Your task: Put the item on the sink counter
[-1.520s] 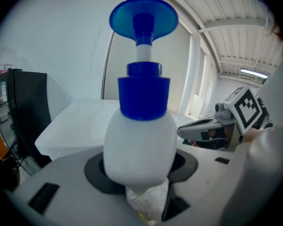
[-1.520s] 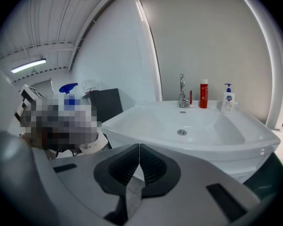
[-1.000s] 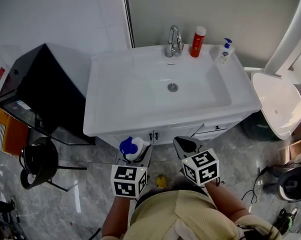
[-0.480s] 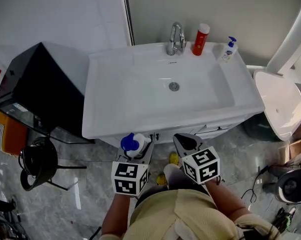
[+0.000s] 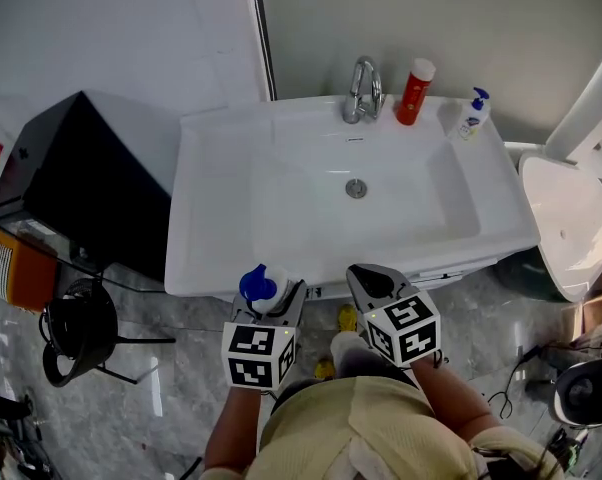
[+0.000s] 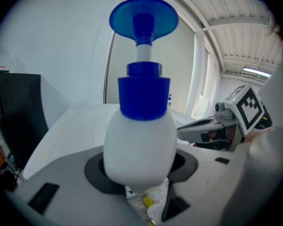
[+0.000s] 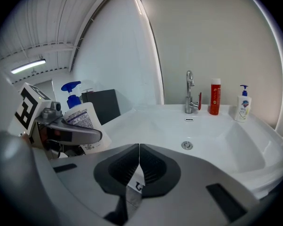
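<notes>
Overhead shot: a person stands at the front of a white sink (image 5: 311, 208) w/ a claw in each hand. The left claw (image 5: 279, 302) is clamped on a white pump bottle (image 5: 264, 288) w/ a blue pump top. Its jaws are spread wide round the lower body, pads pressing both sides. The bottle is upright in the air, just short of the sink's front edge & not yet over the tabletop (image 5: 206, 183). The right claw (image 5: 372, 281) is fully closed, nothing in it, also at the sink's front edge, right of the bottle.

Likely risks:
- The grip sits low on a smooth, rounded body w/ a tall pump above, so a fast swing could tilt the bottle or let it slip out.
- The flat rim round the sink looks narrow. If the bottle is set partly on the inward slope, it would prob. slide into the bowl.
- If it comes in too low, the base could knock the sink's front lip.

Around the sink:
- A faucet (image 5: 363, 90) stands at the back middle.
- A red bottle (image 5: 415, 91) is just right of the faucet, & a small white dispenser (image 5: 471, 115) sits at the back-right corner, so that stretch is taken.
- The left rim & back-left corner look bare.
- Nothing stands btwn the bottle & the sink.
- A black cabinet (image 5: 91, 183) sits against the left side.
- A black stool (image 5: 76, 328) is on the floor front-left.
- A white toilet (image 5: 571, 223) is on the right.
</notes>
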{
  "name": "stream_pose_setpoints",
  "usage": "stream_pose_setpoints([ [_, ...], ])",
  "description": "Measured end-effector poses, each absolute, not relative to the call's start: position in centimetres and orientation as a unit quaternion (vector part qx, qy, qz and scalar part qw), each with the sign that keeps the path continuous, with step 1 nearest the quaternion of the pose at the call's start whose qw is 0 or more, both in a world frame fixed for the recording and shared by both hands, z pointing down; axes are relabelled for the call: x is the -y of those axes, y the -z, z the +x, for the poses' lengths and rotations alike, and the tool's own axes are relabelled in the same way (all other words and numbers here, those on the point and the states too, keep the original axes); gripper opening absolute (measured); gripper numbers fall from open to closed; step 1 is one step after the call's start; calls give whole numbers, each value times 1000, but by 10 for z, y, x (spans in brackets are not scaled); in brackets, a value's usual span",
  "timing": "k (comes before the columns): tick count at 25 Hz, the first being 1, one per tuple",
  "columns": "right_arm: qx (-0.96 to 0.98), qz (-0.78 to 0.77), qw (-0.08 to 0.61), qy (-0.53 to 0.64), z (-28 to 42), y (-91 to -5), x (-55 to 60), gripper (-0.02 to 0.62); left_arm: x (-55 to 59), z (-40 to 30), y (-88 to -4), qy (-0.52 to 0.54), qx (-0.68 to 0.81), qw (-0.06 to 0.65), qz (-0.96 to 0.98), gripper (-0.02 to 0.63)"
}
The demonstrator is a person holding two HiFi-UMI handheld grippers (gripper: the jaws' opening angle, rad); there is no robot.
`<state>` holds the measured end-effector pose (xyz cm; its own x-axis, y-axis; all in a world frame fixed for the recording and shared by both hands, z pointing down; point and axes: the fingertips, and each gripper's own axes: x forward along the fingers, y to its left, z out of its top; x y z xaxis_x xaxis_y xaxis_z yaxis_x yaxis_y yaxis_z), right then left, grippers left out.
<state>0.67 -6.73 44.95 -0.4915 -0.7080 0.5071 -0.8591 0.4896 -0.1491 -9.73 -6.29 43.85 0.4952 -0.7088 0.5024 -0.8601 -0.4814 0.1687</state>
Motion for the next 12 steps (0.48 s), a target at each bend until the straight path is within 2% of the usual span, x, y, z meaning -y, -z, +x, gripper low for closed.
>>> stream_pose_setpoints([
  [12,849,453,195,-192,25,-443,135,25,131,-76,-432,-185,477,204,834,232],
])
